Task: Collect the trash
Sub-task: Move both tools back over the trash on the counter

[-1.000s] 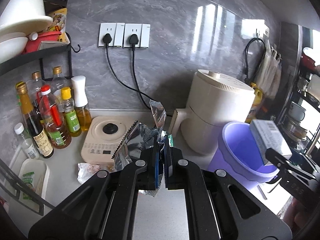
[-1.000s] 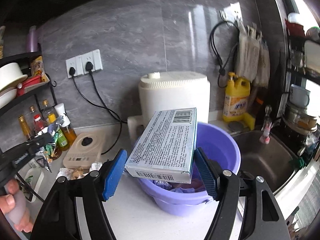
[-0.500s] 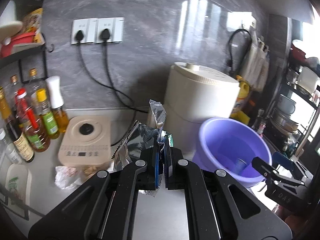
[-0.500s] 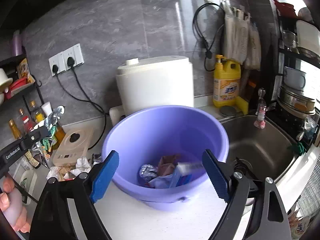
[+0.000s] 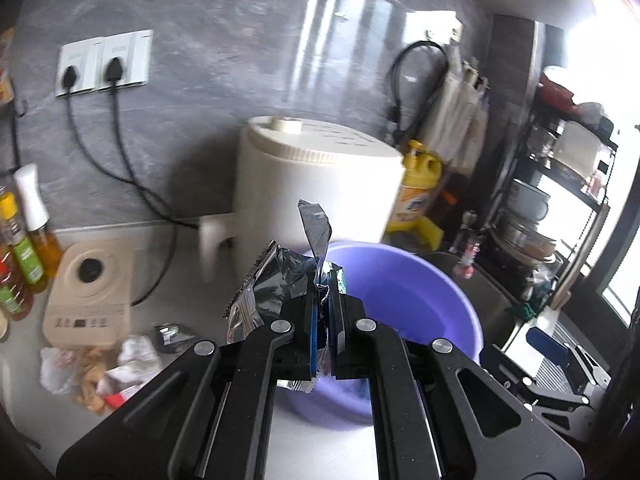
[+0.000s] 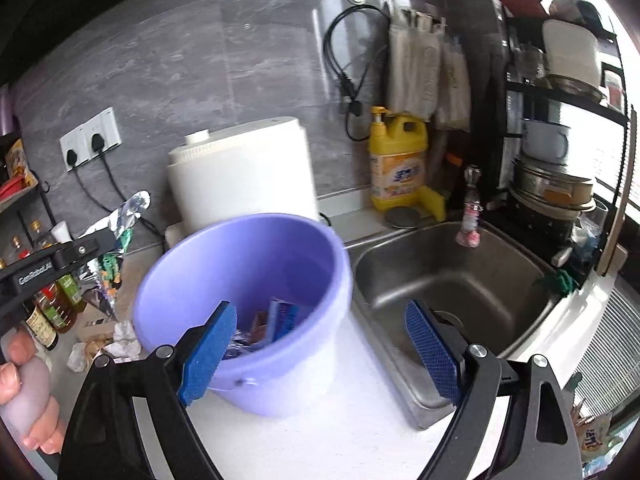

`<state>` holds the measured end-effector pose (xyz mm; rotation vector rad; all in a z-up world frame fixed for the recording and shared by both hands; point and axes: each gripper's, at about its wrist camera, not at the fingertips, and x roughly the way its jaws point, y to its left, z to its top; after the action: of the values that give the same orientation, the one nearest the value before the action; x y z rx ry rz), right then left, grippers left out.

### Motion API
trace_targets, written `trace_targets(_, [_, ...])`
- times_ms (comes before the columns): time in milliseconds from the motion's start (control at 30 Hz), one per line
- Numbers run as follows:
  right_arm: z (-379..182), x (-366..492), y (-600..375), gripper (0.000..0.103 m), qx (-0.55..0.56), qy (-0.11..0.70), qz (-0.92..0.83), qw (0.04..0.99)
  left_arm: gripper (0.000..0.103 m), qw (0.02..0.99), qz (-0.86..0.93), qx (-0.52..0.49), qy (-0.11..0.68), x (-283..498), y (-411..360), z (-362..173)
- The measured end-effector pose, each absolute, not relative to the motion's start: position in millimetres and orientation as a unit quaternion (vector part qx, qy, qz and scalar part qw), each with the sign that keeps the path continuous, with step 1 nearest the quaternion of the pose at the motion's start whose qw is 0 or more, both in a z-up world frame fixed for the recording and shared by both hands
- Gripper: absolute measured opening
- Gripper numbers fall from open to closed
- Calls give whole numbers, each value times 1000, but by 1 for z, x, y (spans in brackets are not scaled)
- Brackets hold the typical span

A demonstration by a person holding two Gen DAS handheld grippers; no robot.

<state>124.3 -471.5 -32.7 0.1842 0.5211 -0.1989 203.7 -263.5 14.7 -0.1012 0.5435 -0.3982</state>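
Note:
My left gripper (image 5: pixel 324 332) is shut on a crumpled silver foil wrapper (image 5: pixel 272 284), which sticks up past its fingertips. Just beyond it stands the purple bucket (image 5: pixel 424 292); the wrapper overlaps its near-left rim in the left wrist view. The right wrist view shows the bucket (image 6: pixel 248 252) holding several bits of trash, among them a pale blue box (image 6: pixel 282 318). My right gripper (image 6: pixel 320 354) is open over the bucket's near right side with nothing between its blue pads (image 6: pixel 208 350). The left gripper (image 6: pixel 100 246) with the wrapper (image 6: pixel 134 208) sits left of the bucket.
Crumpled tissues and scraps (image 5: pixel 100 372) lie on the counter beside a beige cooker plate (image 5: pixel 90 296). A white appliance (image 5: pixel 316 184) stands behind the bucket. A steel sink (image 6: pixel 452 280), a yellow detergent bottle (image 6: pixel 396 164) and a dish rack (image 6: pixel 560 152) are to the right. Sauce bottles (image 5: pixel 24 248) stand far left.
The right gripper opened and dropped the pale box into the bucket, then swung right toward the sink. The left gripper carried the wrapper right, up to the bucket.

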Motion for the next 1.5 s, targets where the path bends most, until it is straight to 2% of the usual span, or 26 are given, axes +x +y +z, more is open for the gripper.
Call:
trace_targets(67, [-34,124,-476,85,94,258,-100,956,5,936,-218,-51,273,207,-277,13])
trace_targets(133, [-36,124,-478,85,96,260,-98,956,14,925,-247,-56,285,210,-286,11])
trace_targets(200, [-38,124,-477,87,91,260,-91,957,48,918,-265,-47,291,210,-295,6])
trace_targets(333, [-45,123,-475,88,92,263,-84,957,50,919,-261,-22,294,209,-294,3])
trace_targets(500, [-50,125,-463,88,94,273,-71,955,67,933,-221,-32,281,198,-257,14])
trace_targets(767, [-49,109,-404,88,83,277,-33,957,78,946,-167,-43,274,154,-186,19])
trace_targets(1067, [-47,57,-348,89,81,278,-10,957,84,954,-112,-55,271,89,-109,18])
trace_targets(1267, [-50,34,-320,89,78,282,9,956,84,952,-85,-60,287,72,-79,6])
trace_targets(1500, [-55,47,-298,89,66,293,37,953,84,948,-58,-65,306,82,-58,-13])
